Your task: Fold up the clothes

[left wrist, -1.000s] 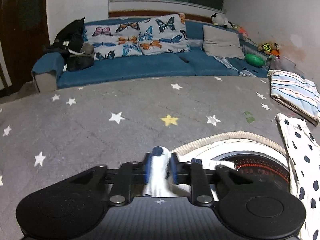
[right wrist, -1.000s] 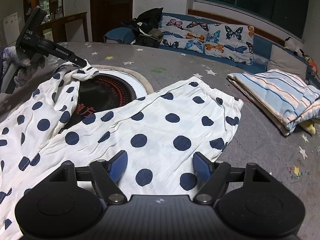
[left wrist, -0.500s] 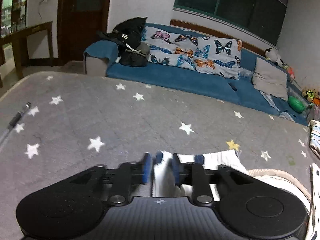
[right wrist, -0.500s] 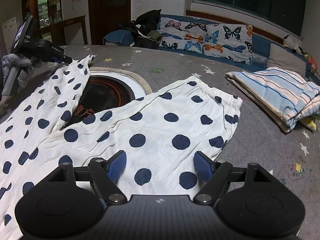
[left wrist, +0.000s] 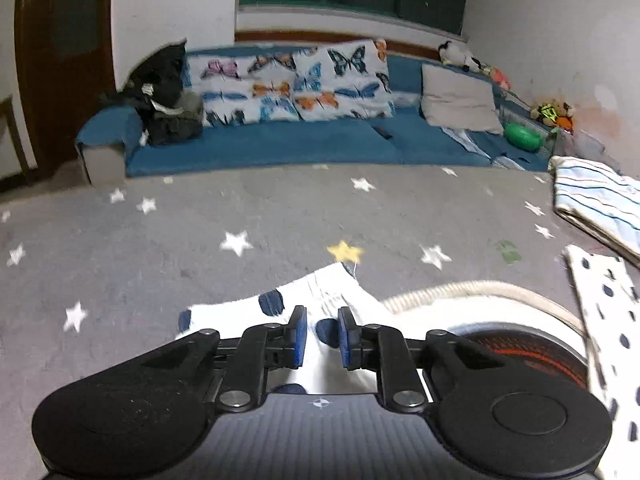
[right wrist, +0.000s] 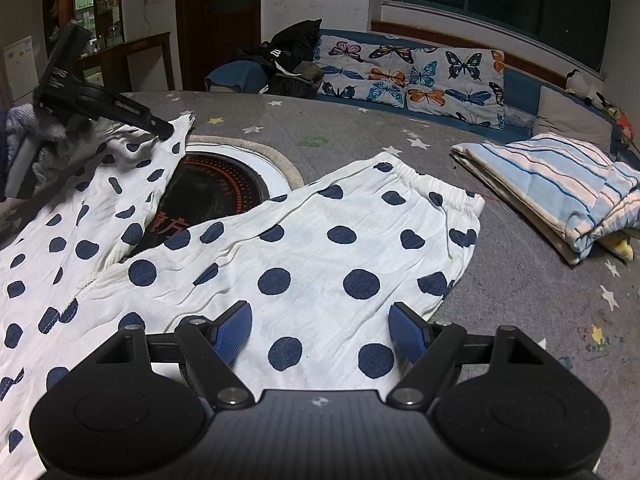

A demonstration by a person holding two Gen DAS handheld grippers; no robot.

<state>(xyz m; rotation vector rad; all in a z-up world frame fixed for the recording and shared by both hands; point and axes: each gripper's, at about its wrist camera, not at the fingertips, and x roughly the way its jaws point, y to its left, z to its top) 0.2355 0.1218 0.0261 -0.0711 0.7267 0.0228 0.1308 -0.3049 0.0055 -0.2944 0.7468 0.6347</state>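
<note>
White trousers with navy polka dots lie spread on the grey star-patterned surface, waistband at the right. One leg hem lies flat in front of my left gripper, whose blue pads stand a small gap apart over the cloth, no longer pinching it. In the right wrist view the left gripper rests its tip on that hem. My right gripper is wide open and empty, just above the trousers' seat.
A round inset cooktop with a cream rim sits partly under the trousers. A folded blue striped blanket lies at the right. A blue sofa with butterfly pillows runs along the far edge.
My left gripper carried the trouser leg hem outward, laid it flat on the surface and opened its pads slightly. The right gripper stayed open in place.
</note>
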